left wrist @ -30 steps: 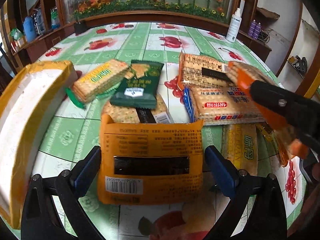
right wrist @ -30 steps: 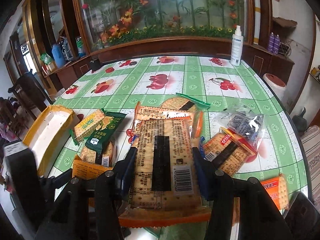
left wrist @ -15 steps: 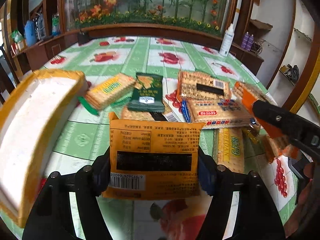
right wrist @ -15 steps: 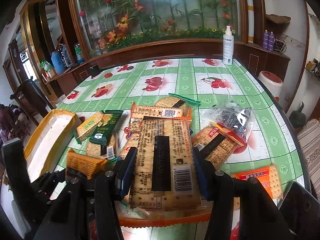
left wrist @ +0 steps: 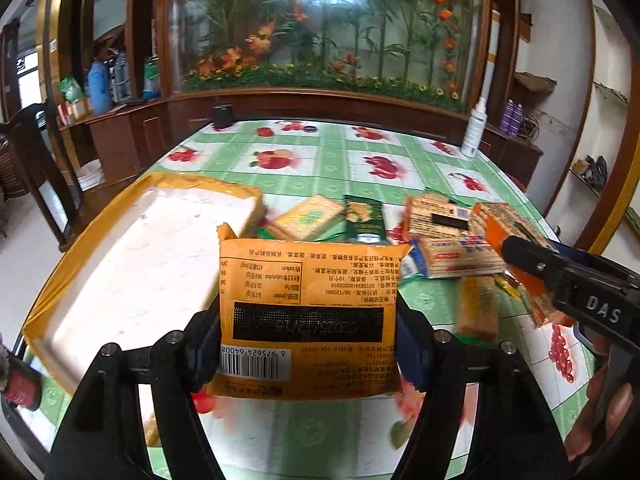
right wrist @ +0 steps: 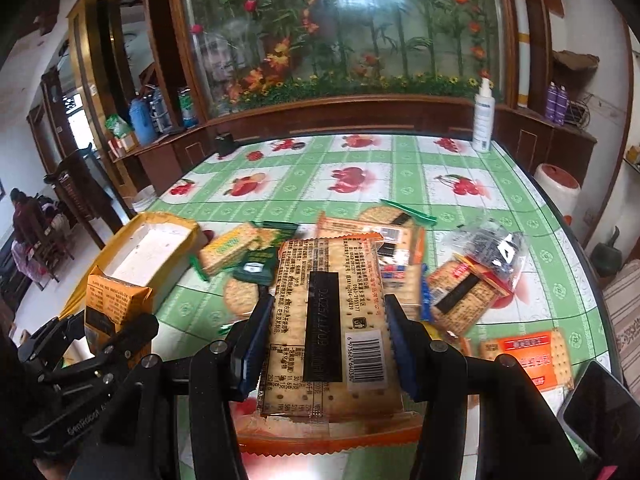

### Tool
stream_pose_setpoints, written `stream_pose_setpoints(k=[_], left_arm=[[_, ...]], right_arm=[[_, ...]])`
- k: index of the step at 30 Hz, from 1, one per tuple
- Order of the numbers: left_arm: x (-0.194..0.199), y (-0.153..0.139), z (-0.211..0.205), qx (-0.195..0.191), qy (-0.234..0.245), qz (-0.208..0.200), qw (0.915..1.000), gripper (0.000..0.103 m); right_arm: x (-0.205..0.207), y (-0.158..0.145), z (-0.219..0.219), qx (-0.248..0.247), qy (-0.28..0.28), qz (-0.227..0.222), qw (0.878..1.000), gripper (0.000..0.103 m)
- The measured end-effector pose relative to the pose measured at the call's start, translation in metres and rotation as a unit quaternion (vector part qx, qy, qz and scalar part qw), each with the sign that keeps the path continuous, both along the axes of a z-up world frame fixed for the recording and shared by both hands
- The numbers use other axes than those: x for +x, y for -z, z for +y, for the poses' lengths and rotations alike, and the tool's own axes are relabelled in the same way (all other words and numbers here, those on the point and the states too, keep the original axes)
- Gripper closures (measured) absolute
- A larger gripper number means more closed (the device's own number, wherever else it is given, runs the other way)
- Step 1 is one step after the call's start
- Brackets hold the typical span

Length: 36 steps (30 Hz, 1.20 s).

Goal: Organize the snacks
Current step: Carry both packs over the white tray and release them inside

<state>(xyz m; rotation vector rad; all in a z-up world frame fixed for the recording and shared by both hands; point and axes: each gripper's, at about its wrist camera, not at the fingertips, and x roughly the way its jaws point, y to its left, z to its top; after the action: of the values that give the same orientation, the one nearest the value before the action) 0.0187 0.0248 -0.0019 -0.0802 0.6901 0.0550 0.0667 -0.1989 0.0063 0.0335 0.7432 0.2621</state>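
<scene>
My left gripper is shut on a flat orange snack packet, its pads pressing both side edges, and holds it above the table beside a yellow-rimmed white box. In the right wrist view the same orange packet hangs in front of the box at the left. My right gripper is shut on a long clear cracker packet with an orange edge, lifted over the pile. Seen from the left wrist, that cracker packet sticks out of the right gripper.
Several loose packets lie mid-table: a yellow cracker pack, a green one, a red-and-blue labelled one, a clear bag and an orange pack. A phone lies near the right edge. A spray bottle stands at the back.
My left gripper closed on the orange packet, lifted it off the table and carried it left toward the box. My right gripper rose slightly with the cracker packet.
</scene>
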Motion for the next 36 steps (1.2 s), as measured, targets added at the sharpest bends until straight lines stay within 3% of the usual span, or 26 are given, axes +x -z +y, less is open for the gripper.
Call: stream_pose_setpoints(k=[17, 27, 36], left_arm=[[-0.02, 0.004, 0.094, -0.007, -0.109, 0.0, 0.994, 0.032], [-0.015, 0.027, 0.166, -0.015, -0.18, 0.043, 0.9826, 0.032], [-0.007, 0.039, 0.181, -0.011, -0.192, 0.061, 0.9795, 0.032]], right_arm=[[-0.013, -0.002, 0.082, 0.012, -0.09, -0.004, 0.996, 0.048], [0.0, 0.017, 0.194, 0.036, -0.196, 0.029, 0.979, 0.049], [0.03, 0.048, 0.265, 0.041, -0.224, 0.075, 0.971, 0.049]])
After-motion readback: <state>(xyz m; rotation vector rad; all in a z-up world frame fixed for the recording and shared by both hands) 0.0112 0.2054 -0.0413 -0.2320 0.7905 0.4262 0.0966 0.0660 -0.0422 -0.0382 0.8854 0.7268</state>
